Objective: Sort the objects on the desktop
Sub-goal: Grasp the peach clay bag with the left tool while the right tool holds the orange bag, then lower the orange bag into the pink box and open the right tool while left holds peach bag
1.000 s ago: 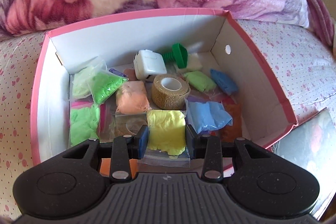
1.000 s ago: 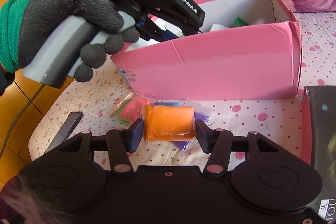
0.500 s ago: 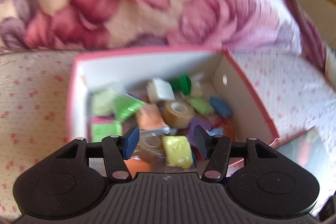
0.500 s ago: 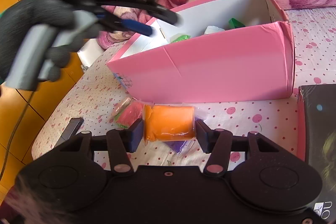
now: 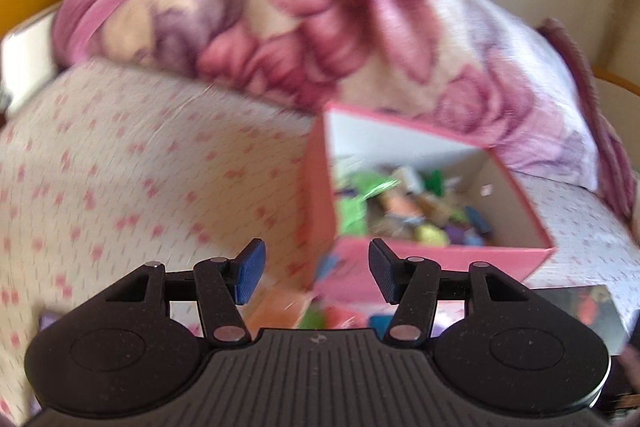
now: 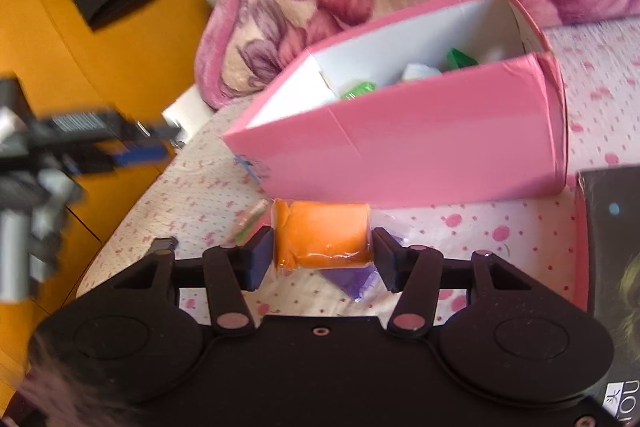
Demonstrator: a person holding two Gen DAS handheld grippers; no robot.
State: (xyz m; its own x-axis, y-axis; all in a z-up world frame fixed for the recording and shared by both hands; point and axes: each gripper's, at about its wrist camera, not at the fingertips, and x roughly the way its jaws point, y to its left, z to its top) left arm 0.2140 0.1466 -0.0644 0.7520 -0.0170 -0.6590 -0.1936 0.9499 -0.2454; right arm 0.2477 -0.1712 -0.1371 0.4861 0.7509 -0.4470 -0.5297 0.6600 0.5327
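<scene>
A pink box (image 6: 420, 143) with white inner walls stands on the dotted sheet and holds several coloured clay bags; it also shows in the blurred left wrist view (image 5: 440, 259). My right gripper (image 6: 322, 253) is shut on an orange clay bag (image 6: 322, 237), lifted above the sheet in front of the box. A purple bag (image 6: 354, 281) lies beneath it. My left gripper (image 5: 316, 273) is open and empty, off the box's left front corner; it appears blurred at the left of the right wrist view (image 6: 120, 151).
A flowered pink blanket (image 5: 320, 27) lies behind the box. A dark book (image 6: 612, 267) lies to the right of the box. More small bags (image 5: 320, 315) lie blurred on the sheet in front of the box. An orange floor (image 6: 100, 67) lies to the left of the bed.
My left gripper let go of the yellow bag in the box, opened, and swung back and left out of the box. My right gripper has kept hold of the orange bag and lifted it.
</scene>
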